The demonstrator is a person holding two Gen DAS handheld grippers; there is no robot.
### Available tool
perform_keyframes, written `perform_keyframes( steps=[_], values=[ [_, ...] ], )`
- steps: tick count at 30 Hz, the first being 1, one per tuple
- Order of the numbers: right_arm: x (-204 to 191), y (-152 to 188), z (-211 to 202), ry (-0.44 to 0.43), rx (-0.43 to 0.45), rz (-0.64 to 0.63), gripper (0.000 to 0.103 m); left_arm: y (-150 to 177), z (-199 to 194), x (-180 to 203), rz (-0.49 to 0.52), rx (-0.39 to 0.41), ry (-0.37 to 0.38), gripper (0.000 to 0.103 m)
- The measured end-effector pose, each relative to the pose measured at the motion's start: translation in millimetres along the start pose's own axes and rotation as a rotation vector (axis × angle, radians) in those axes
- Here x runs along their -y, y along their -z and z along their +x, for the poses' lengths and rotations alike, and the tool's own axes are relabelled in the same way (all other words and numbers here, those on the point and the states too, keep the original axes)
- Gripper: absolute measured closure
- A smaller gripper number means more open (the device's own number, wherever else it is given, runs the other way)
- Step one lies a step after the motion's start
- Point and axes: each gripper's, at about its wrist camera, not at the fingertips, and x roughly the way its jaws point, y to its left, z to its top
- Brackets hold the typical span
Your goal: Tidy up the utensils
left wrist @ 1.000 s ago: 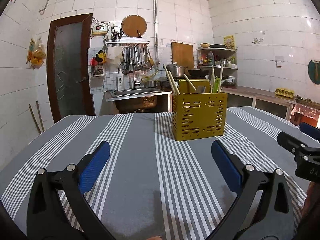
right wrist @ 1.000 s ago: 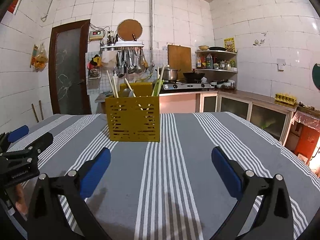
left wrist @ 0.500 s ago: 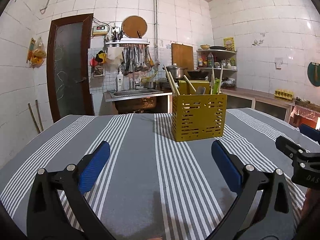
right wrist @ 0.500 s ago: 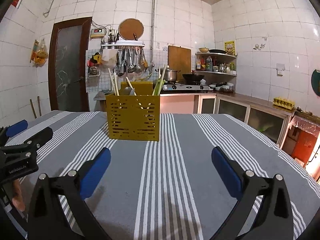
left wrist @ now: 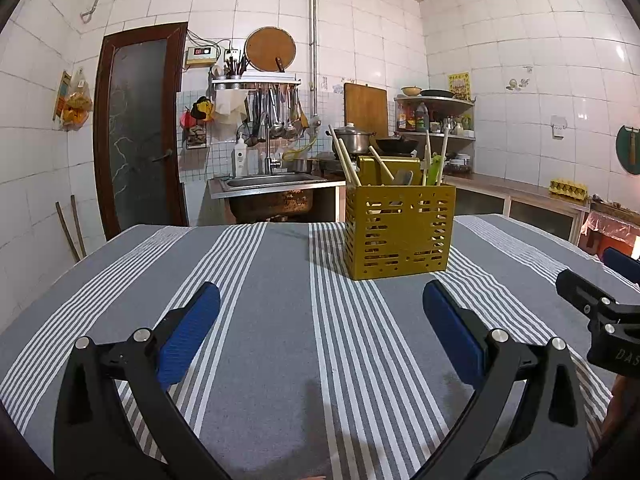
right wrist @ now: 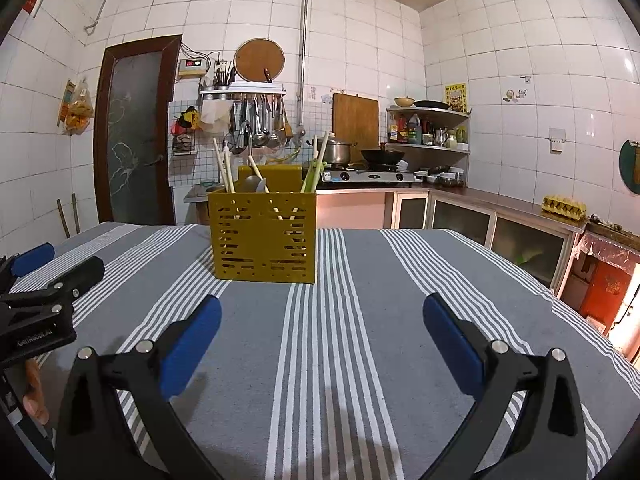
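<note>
2 wide-open, empty tools, left (left wrist: 321,300) and right (right wrist: 322,312), before slotted yellow caddy (left wrist: 400,230) bristling with chopsticks (left wrist: 344,156).

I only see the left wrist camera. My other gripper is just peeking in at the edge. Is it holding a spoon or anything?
Observer: No. The right gripper is empty, its jaws wide open above the striped cloth.
Operator: Is the yellow box straight in front of it?
Observer: Not quite. In the right wrist view, the yellow box stands ahead but left of the middle.
Operator: What's hiding behind the box for me?
Observer: A stove on the counter. The right wrist view shows it clear of the box, to its right.
</note>
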Motion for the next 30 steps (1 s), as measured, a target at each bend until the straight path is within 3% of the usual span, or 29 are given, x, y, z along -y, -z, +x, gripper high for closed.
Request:
perform_keyframes(
  steps=[30],
  values=[
    [-6.6, 3.9, 0.9, 0.017, 0.001, -0.007, 0.004, -0.4, -4.9, 0.8, 0.006, 0.016, 0.015, 0.005]
  ],
)
